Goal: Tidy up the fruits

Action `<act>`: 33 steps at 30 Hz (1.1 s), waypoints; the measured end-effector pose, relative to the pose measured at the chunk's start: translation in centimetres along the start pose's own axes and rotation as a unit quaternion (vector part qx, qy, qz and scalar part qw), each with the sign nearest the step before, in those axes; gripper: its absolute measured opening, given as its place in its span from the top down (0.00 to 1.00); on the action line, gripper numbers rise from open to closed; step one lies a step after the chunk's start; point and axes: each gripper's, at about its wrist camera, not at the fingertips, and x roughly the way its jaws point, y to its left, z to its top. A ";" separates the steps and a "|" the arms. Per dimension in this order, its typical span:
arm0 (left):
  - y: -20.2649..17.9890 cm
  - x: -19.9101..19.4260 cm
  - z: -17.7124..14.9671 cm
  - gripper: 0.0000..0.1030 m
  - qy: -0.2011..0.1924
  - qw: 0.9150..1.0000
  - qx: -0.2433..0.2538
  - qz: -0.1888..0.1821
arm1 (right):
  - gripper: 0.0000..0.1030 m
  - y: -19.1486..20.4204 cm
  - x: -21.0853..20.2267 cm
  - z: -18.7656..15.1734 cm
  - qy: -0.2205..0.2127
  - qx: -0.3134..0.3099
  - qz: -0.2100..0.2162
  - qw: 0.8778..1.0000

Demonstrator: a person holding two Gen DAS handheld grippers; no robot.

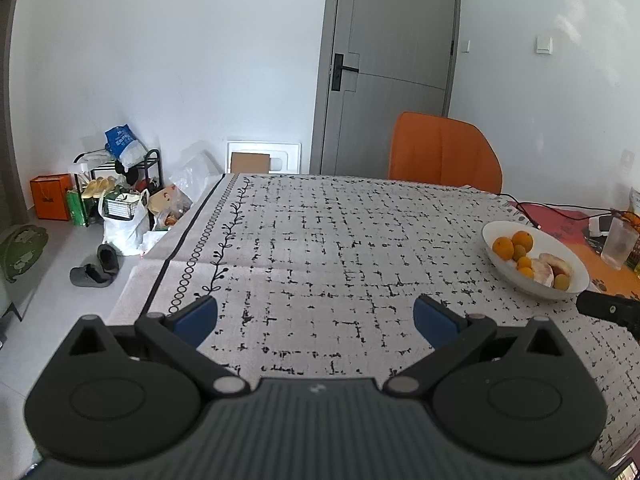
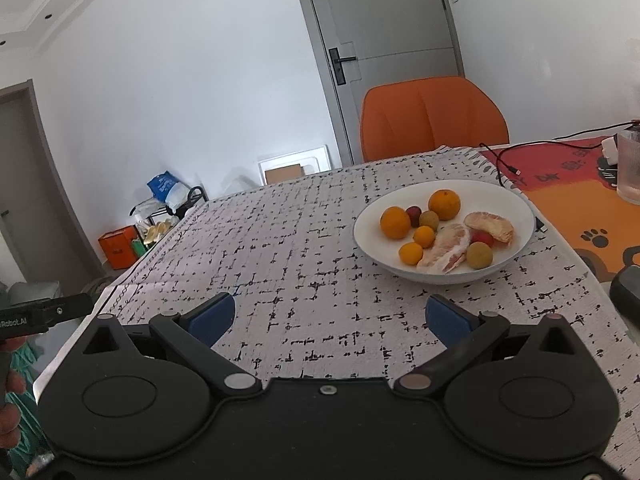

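A white bowl (image 2: 516, 216) stands on the patterned tablecloth (image 2: 300, 248), ahead and right of my right gripper (image 2: 329, 314). It holds two oranges (image 2: 395, 222), several small orange, green and red fruits, and two peeled pomelo pieces (image 2: 448, 250). My right gripper is open and empty, short of the bowl. My left gripper (image 1: 316, 318) is open and empty over the cloth. In the left wrist view the bowl (image 1: 500, 236) is far right.
An orange chair (image 2: 434, 116) stands behind the table by a grey door (image 2: 384, 20). A red-orange mat (image 2: 580, 200) with a cable, a glass (image 2: 629, 166) and a black object (image 2: 626, 292) lies right of the cloth. Bags and a rack (image 1: 116, 196) stand on the floor left.
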 end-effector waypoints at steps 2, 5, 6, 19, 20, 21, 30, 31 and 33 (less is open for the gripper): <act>-0.1 0.1 -0.1 0.00 0.002 1.000 0.002 0.000 | 0.00 0.2 0.1 -0.1 0.003 -0.004 0.001 1.000; -0.2 0.3 -0.3 0.00 0.005 1.000 0.004 0.001 | 0.00 0.5 0.1 -0.1 0.003 -0.011 0.001 1.000; -0.2 0.3 -0.3 0.00 0.006 1.000 0.004 0.002 | 0.00 0.5 0.1 -0.1 0.003 -0.011 0.002 1.000; -0.5 0.1 -0.4 0.00 0.004 1.000 0.011 0.001 | 0.00 0.6 -0.1 -0.2 0.001 -0.014 0.002 1.000; -0.5 0.1 -0.4 0.00 0.004 1.000 0.012 0.000 | 0.00 0.6 -0.1 -0.2 0.001 -0.013 0.003 1.000; -0.5 0.2 -0.4 0.00 0.004 1.000 0.012 0.000 | 0.00 0.6 -0.1 -0.2 0.001 -0.013 0.004 1.000; -0.7 0.3 -0.5 0.00 0.008 1.000 0.014 -0.002 | 0.00 0.5 0.1 -0.2 0.002 -0.015 0.003 1.000; -0.7 0.3 -0.5 0.00 0.008 1.000 0.014 -0.002 | 0.00 0.5 0.2 -0.2 0.003 -0.015 0.003 1.000; -0.7 0.3 -0.5 0.00 0.008 1.000 0.014 -0.002 | 0.00 0.4 0.2 -0.2 0.003 -0.013 0.002 1.000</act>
